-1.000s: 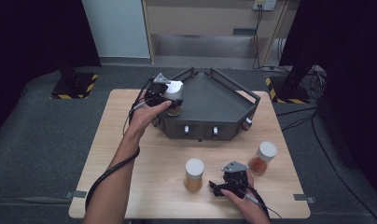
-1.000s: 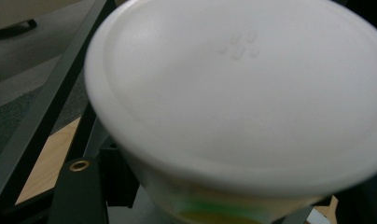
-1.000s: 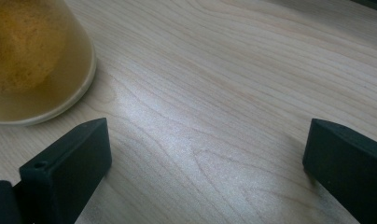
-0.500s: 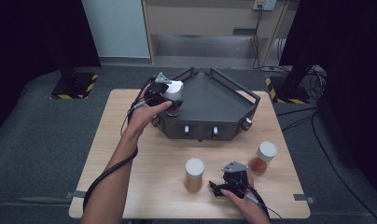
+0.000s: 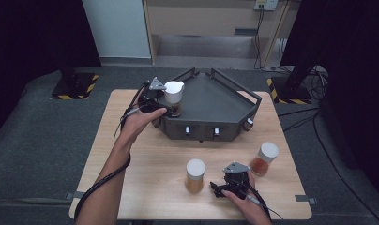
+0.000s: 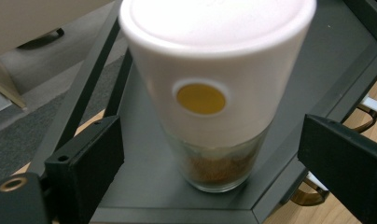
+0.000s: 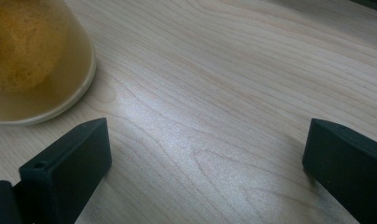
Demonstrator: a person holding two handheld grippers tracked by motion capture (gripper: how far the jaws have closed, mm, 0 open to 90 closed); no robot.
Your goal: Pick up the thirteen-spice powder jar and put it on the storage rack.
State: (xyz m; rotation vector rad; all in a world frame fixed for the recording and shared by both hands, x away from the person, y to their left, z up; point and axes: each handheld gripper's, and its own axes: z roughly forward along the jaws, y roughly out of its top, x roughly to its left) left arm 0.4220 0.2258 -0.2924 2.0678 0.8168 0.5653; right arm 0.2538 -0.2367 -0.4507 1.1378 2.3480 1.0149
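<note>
Surface: pale wood table (image 5: 145, 154) on grey carpet, dark curtains at the sides, cabinet at the far wall.
Near edge: right gripper (image 5: 231, 183) rests on the wood, jaws spread wide with nothing between them – bare grain in the right gripper view.
Near jars: yellow-filled jar (image 5: 195, 175) just left of the right gripper, its base cut off at the corner of the right gripper view (image 7: 32, 60); red-filled jar (image 5: 263, 159) to that gripper's right. Both stand upright on the table.
Middle: left gripper (image 5: 165, 102) reaches the black tray's (image 5: 225, 96) left corner.
Tray jar: white-capped jar (image 6: 214, 84) stands upright inside that corner – jaws spread either side, apart from the glass.
Progress: judging by this, one jar is in the tray, two are left on the table.
Hard to tell: tray jar's brown contents are blurred; cap top is cut off.
</note>
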